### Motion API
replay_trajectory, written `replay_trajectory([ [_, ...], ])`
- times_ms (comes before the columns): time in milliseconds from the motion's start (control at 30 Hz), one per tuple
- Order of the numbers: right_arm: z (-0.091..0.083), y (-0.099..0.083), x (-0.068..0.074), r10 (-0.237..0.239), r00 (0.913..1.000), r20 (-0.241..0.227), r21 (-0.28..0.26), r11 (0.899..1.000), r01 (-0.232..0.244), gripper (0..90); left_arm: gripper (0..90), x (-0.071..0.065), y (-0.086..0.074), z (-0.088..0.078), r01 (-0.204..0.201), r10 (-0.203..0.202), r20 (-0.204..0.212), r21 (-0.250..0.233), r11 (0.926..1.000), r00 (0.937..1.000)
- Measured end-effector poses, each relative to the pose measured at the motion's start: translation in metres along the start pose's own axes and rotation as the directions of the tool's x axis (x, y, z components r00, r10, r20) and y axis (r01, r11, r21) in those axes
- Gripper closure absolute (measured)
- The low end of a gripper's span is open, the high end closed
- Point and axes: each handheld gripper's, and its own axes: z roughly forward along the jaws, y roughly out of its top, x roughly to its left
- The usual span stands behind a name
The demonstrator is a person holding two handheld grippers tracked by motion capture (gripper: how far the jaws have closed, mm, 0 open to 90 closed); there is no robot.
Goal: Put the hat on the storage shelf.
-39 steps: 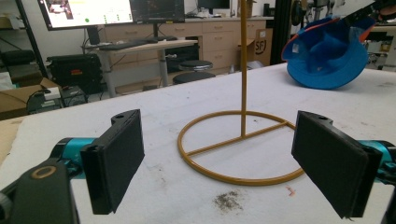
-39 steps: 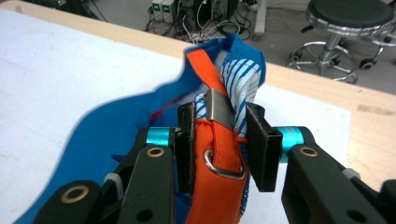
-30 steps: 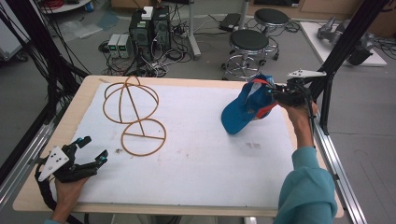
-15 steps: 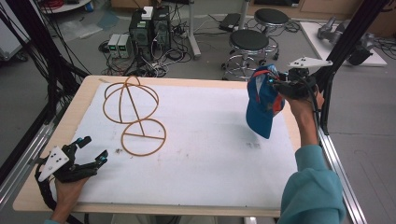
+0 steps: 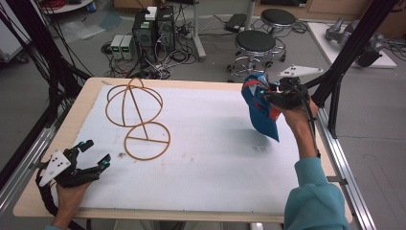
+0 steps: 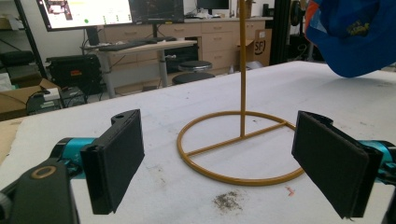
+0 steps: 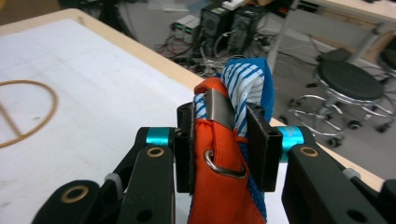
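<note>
Clearly, your right gripper (image 5: 262, 96) clamped the cap (image 5: 262, 112), logo unreadable, above the table's (image 5: 201, 191) right edge; your left gripper (image 5: 95, 155) gaped empty.

Wire stand (image 5: 138, 117) blocks the far-left table (image 5: 210, 182); elsewhere lies open.
</note>
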Motion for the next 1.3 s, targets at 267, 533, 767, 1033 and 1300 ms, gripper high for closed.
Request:
replay_trajectory([
  [267,0.004,-0.008,0.025,0.010,0.9941,-0.108,0.018,1.000,-0.008,66.4,17.0,0.000,0.000,0.000,0.002,-0.002,0.001,-0.001,1.0000,1.0000],
  [533,0.009,-0.011,0.043,-0.004,0.9813,-0.192,0.028,1.000,0.010,65.7,17.0,0.001,0.000,0.000,0.006,-0.006,0.001,-0.002,1.0000,1.0000],
  [767,0.014,-0.021,0.052,0.020,0.9658,-0.259,0.023,1.000,-0.015,64.2,17.0,0.001,0.000,-0.001,0.012,-0.012,0.000,-0.003,0.9999,0.9999],
  [1033,0.019,-0.024,0.060,0.016,0.9474,-0.320,0.022,1.000,-0.010,58.5,17.0,0.002,0.000,0.000,0.015,-0.015,-0.001,-0.003,0.9999,0.9999],
  [1300,0.019,-0.028,0.062,0.070,0.8949,-0.441,-0.025,0.996,-0.090,53.3,17.0,0.002,0.000,0.000,0.017,-0.017,-0.003,-0.004,0.9999,0.9999],
])
